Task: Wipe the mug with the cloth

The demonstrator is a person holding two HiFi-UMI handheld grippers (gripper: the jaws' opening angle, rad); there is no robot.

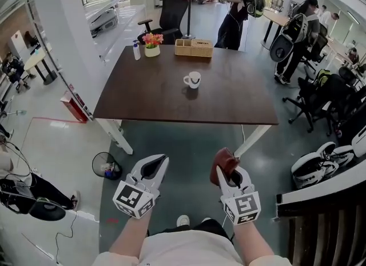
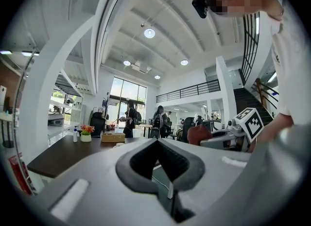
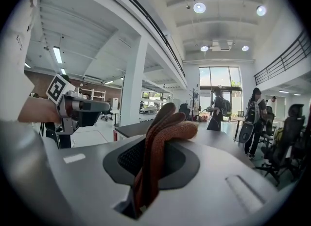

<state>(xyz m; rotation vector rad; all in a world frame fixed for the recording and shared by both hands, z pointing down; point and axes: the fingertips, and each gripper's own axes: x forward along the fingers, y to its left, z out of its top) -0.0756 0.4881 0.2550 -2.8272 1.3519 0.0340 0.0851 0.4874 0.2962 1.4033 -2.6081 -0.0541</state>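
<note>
My right gripper (image 1: 227, 167) has its jaws clamped on the rust-brown cloth (image 3: 164, 131), which bunches out past their tips. My left gripper (image 1: 152, 167) sits beside it, jaws closed together with nothing between them. The white mug (image 1: 193, 79) stands upright on the dark bench (image 1: 143, 96), well ahead of both pairs of jaws. I judge this to be the approach, with no wiping begun. Next I must reach the bench, open my left jaws to steady the mug, and bring the cloth against it.
</note>
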